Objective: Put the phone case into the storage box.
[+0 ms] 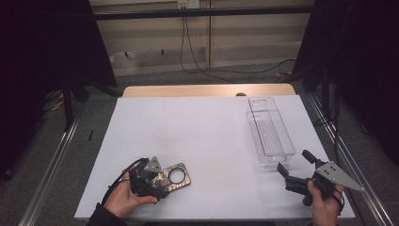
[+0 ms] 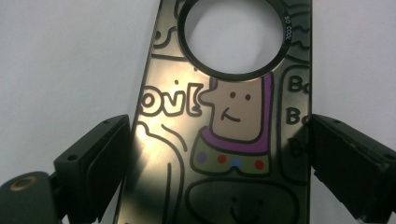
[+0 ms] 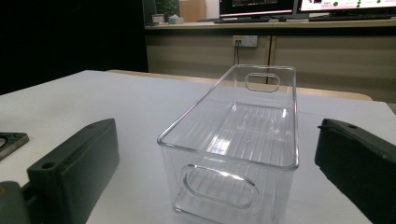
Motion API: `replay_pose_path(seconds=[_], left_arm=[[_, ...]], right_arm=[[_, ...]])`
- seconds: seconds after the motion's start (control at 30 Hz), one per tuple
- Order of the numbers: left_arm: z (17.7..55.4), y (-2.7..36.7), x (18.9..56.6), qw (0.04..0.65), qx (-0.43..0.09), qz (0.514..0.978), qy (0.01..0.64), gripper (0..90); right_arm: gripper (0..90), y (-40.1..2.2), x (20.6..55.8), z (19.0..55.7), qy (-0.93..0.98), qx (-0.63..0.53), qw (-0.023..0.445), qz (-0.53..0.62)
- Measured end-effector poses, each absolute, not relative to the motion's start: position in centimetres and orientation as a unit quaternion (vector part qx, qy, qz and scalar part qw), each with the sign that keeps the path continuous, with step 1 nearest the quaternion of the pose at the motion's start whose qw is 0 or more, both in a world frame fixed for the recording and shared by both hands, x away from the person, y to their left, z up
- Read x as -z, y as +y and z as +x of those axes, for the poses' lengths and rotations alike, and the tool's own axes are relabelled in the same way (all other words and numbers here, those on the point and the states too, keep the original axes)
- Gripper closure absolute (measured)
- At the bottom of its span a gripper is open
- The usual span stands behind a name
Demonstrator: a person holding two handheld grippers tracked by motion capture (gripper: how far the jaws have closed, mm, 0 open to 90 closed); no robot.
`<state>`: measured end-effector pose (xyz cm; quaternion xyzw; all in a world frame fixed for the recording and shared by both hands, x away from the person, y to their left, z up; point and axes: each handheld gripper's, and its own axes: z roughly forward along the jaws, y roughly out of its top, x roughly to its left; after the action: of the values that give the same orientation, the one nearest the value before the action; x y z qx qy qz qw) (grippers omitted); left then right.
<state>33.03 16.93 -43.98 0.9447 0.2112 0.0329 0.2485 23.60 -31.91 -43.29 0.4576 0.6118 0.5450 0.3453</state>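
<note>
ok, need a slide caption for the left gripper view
Left gripper jaws straddling a dark cartoon-printed door hanger lying on the white table.

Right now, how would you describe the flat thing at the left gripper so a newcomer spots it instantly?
On the white table, look to the near left corner, where the left gripper sits. Between its open jaws lies a flat dark door-hanger plate. Unlike the clear plastic bin at the far right, it is opaque, with cartoon line drawings and a large round hole at one end.

Dim surroundings, bright table, glare on plate (image 2: 224,140)
</note>
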Motion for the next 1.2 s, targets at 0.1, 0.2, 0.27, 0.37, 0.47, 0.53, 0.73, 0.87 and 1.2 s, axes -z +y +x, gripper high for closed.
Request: replay_pose_path(seconds=[0.1,0.2,0.27,0.37,0.47,0.53,0.73,0.87,1.2], left_arm=[[33.1,16.8,43.9,0.243,-0.032,0.946,0.211,8.9],[33.0,16.7,43.9,0.245,-0.033,0.945,0.216,9.2],[32.9,16.8,43.8,0.244,-0.033,0.946,0.209,11.5],[32.9,16.8,43.8,0.246,-0.033,0.945,0.211,12.1],[32.8,16.9,43.8,0.248,-0.036,0.944,0.214,12.3],[32.7,17.0,43.8,0.252,-0.036,0.943,0.216,12.4],[32.7,17.2,43.9,0.269,-0.037,0.934,0.231,12.4],[32.7,17.3,43.9,0.279,-0.036,0.929,0.239,12.4],[32.8,17.9,43.3,0.349,-0.068,0.901,0.248,12.4]], right_arm=[[0.0,-31.9,43.3,23.6,0.612,-0.545,0.345,0.458],[0.0,-31.9,43.3,23.6,0.612,-0.545,0.345,0.458],[0.0,-31.9,43.3,23.6,0.612,-0.545,0.344,0.458],[0.0,-31.9,43.3,23.6,0.614,-0.544,0.342,0.458],[0.0,-31.9,43.3,23.6,0.614,-0.544,0.342,0.458],[0.0,-31.9,43.3,23.6,0.614,-0.544,0.343,0.458],[0.0,-31.8,43.3,23.7,0.614,-0.543,0.342,0.458],[0.0,-31.8,43.3,23.6,0.614,-0.544,0.343,0.458],[0.0,-31.8,43.3,23.6,0.614,-0.544,0.343,0.458]])
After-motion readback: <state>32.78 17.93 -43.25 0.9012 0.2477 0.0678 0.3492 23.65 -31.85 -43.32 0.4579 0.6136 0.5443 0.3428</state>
